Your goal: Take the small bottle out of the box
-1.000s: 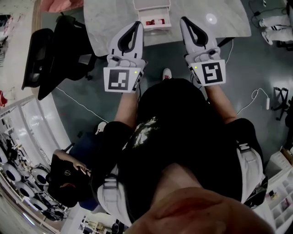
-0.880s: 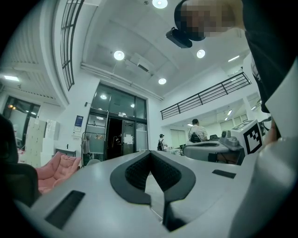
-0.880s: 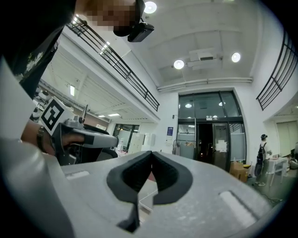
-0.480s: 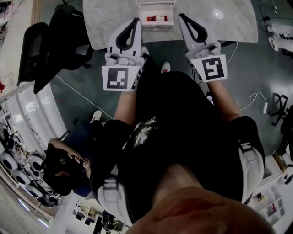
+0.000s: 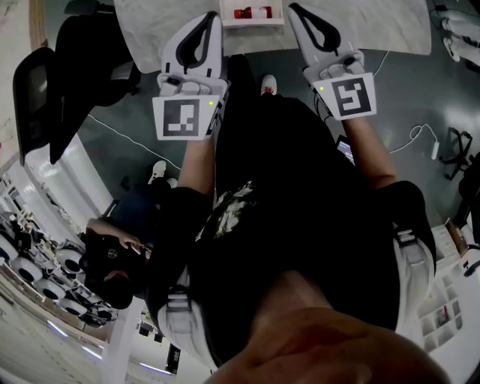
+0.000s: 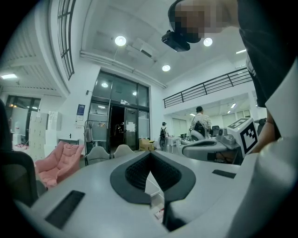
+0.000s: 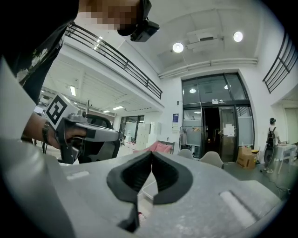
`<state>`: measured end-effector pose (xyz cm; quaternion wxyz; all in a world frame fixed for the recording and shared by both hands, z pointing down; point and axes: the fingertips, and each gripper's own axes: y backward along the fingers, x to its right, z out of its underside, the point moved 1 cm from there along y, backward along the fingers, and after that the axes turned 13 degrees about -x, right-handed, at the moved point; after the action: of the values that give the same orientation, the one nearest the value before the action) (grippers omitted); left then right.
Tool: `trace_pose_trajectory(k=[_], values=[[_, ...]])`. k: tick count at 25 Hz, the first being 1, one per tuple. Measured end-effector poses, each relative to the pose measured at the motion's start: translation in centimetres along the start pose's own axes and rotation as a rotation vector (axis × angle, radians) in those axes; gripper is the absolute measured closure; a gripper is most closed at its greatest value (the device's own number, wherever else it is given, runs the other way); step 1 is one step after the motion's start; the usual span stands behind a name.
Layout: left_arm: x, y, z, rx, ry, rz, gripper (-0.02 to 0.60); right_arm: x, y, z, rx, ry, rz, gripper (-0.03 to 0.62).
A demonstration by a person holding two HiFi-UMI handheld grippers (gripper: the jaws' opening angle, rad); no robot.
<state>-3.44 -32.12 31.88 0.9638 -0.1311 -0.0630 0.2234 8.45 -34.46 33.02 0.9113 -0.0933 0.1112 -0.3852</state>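
**Both grippers closed beside the box**

At the top centre of the head view the white box (image 5: 251,23) sits on the marble table (image 5: 390,30). The small bottle (image 5: 252,12) lies inside it — only a red patch shows, too small to read. The left gripper (image 5: 215,16) and right gripper (image 5: 292,9) frame the box, each with jaws pressed together on nothing. The bottle is probably light, rigid and smooth — best pinched across its body, gently.

Open office hall, glass entrance doors (image 6: 116,122), mezzanine railing (image 6: 205,88), round ceiling lights (image 6: 120,41), pink armchair (image 6: 53,162), office chairs (image 5: 75,75)
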Motion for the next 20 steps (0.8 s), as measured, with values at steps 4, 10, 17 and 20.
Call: trace_pose_trajectory(k=[4,10,17,20], values=[[-0.6,-1.9,1.7,-0.072,0.051,0.032,0.573,-0.4,-2.6,2.0,-0.055,-0.014,-0.04,0.484],[-2.2,-4.6,5.0,-0.138,0.066,0.071,0.572,-1.1,-6.8,5.5,-0.16,-0.009,-0.102,0.482],[-3.9,-7.9,8.2,-0.191,0.1,0.115,0.572,-1.1,-11.7,9.5,-0.299,0.044,-0.23,0.389],[-4.8,-9.0,9.7,-0.212,0.097,0.129,0.572,-1.6,-13.8,11.7,-0.372,0.094,-0.308,0.385]])
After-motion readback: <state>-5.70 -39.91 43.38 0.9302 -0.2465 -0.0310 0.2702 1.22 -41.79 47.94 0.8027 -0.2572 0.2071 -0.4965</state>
